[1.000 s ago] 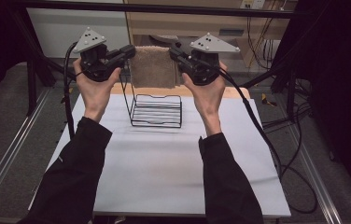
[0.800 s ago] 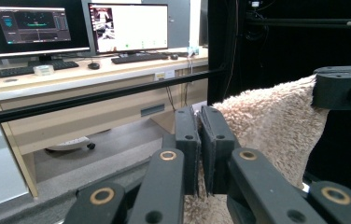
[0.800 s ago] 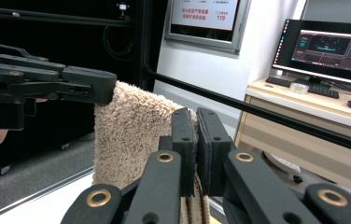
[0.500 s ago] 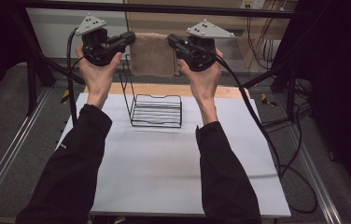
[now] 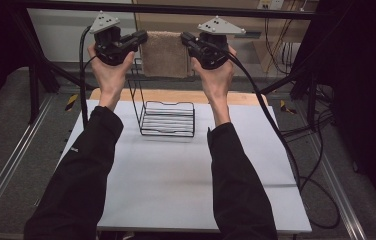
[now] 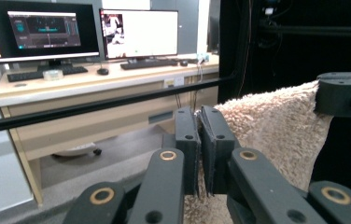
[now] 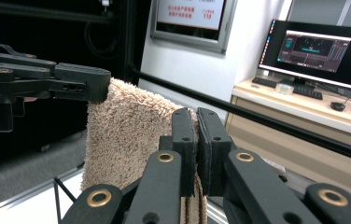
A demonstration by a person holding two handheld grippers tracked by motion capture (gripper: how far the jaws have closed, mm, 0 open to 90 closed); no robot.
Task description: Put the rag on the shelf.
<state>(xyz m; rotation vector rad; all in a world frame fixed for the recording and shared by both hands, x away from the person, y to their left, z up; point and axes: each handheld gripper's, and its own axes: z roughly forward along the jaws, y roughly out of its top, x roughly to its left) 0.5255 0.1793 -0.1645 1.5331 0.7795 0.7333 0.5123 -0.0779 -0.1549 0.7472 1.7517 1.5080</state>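
Gripping one top corner each, the left tool [image 5: 137, 38] and the right tool [image 5: 186, 38] are both clamped shut on a tan towel [image 5: 165, 54], which hangs stretched between them. In the left gripper view the left tool [image 6: 200, 135] has its black jaws pressed together with the pile of the towel [image 6: 276, 126] caught in the seam; the right gripper view shows the same for the right tool [image 7: 197, 135], the towel [image 7: 127, 130] draping down beside it and the other tool pinching the far corner. From above, the cloth is held high, raised above the far edge of the white tabletop [image 5: 176, 185]. Below and a little nearer the person stands a black wire rack [image 5: 165, 112] with a tall upright back, resting on the tabletop toward its far side; nothing hangs on it yet.

The likely aim is to drape the towel over the rack. Only a thin margin of fabric sits in each bite, so an uneven pull between the hands could drag a corner free and let that side drop. Lowering off-centre could catch the hem on the light wire frame and tip or slide it. Letting the hands drift together would slacken the span, so the cloth bunches instead of laying flat.
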